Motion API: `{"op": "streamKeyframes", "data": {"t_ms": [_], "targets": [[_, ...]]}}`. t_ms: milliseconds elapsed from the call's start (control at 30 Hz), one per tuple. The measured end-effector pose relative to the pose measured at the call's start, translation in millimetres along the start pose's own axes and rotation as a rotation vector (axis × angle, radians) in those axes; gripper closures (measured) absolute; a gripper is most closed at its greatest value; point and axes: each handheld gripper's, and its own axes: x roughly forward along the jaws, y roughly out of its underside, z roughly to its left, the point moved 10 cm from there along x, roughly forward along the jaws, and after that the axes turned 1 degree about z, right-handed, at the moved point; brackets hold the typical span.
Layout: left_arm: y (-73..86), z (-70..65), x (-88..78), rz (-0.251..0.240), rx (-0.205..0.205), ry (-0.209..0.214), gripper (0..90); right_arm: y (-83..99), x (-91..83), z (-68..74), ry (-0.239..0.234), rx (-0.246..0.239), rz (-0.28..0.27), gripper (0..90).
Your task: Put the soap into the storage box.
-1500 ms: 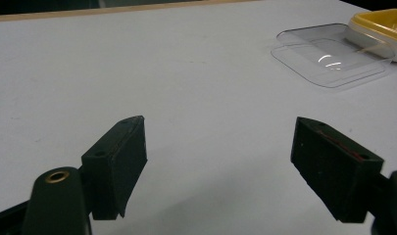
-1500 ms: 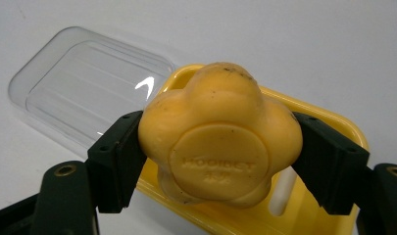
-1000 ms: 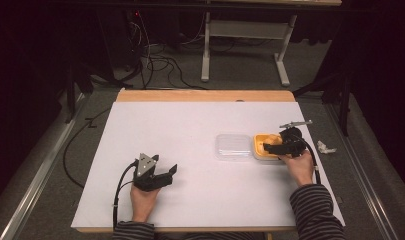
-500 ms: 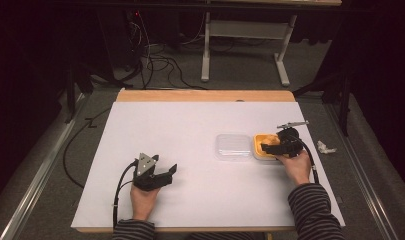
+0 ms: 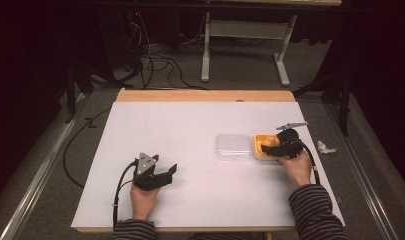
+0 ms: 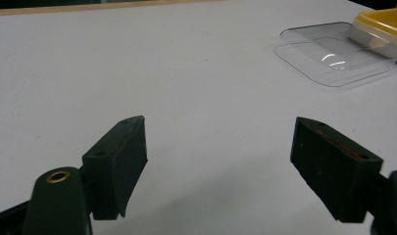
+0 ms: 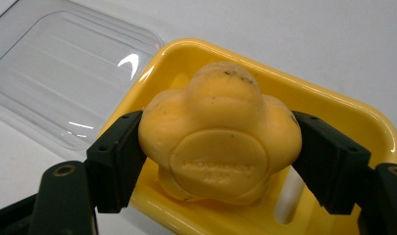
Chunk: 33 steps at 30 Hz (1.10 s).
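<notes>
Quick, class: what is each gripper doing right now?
Left gripper: open, holding nothing, above the white table.
Right gripper: shut on the yellow rubber toy, over the yellow tray.

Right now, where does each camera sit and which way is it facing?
High view: above the person's side, looking forward and down at the white table; forearms, left gripper, right gripper.
Left gripper view: along its open jaws over bare tabletop toward the clear plastic lid.
Right gripper view: down onto the yellow rubber toy clamped above the yellow rectangular tray.
Shared by all: lid and tray.
</notes>
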Motion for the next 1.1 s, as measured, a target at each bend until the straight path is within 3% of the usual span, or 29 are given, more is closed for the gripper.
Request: {"op": "streamKeyframes", "data": {"t_ms": [167, 333, 367, 733, 1100], "targets": [[0.8, -1.5, -1.4, -0.005, 0.028, 0.003, 21.9, 0.4, 2.1, 1.0, 0.008, 0.008, -0.004, 25.1], [-1.1, 2.7, 0.5, -0.002, -0.006, -0.014, 21.6, 0.5, 2.8, 1.2, 0.002, 0.018, -0.005, 25.0], [-0.3, 3.0, 0.7, -0.003, 0.009, -0.022, 21.5, 1.1, 3.6, 1.7, 0.008, 0.013, -0.002, 24.9], [-0.8, 1.9, 0.2, -0.002, -0.003, -0.010, 20.7, 1.8, 2.2, 1.5, 0.043, 0.035, 0.008, 20.9], [-0.9, 2.6, 0.5, -0.002, -0.003, -0.013, 20.7, -4.8, -24.6, 3.9, 0.028, 0.038, -0.085, 19.2]]}}
